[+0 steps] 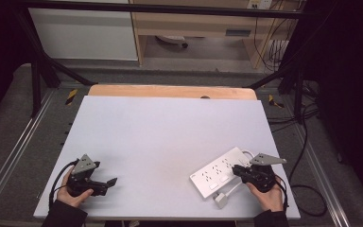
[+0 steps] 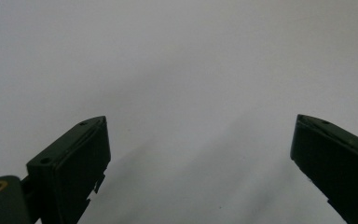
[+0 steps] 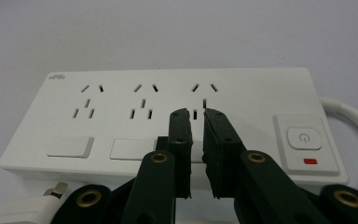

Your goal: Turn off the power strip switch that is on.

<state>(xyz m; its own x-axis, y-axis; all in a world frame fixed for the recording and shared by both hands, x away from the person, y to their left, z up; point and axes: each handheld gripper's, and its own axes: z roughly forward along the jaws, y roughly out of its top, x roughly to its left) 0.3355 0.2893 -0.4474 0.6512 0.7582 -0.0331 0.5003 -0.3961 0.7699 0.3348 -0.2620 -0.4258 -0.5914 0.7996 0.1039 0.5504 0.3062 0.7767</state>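
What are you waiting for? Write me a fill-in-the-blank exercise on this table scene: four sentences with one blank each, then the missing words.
1. The white power strip has ___ groups of sockets.
2. The small light under its power button is ___.
3. The left tongs stand wide ___ over the bare table.
4. The right tongs point at the socket group nearest the power ___.

Missing words: three; red; open; button

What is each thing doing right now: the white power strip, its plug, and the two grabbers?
Power strip: flat on the table, all sockets empty.
Plug: unplugged, lying on the table beside the strip.
Left gripper: open, nothing between the jaws.
Right gripper: jaws nearly shut, holding nothing, over the strip.
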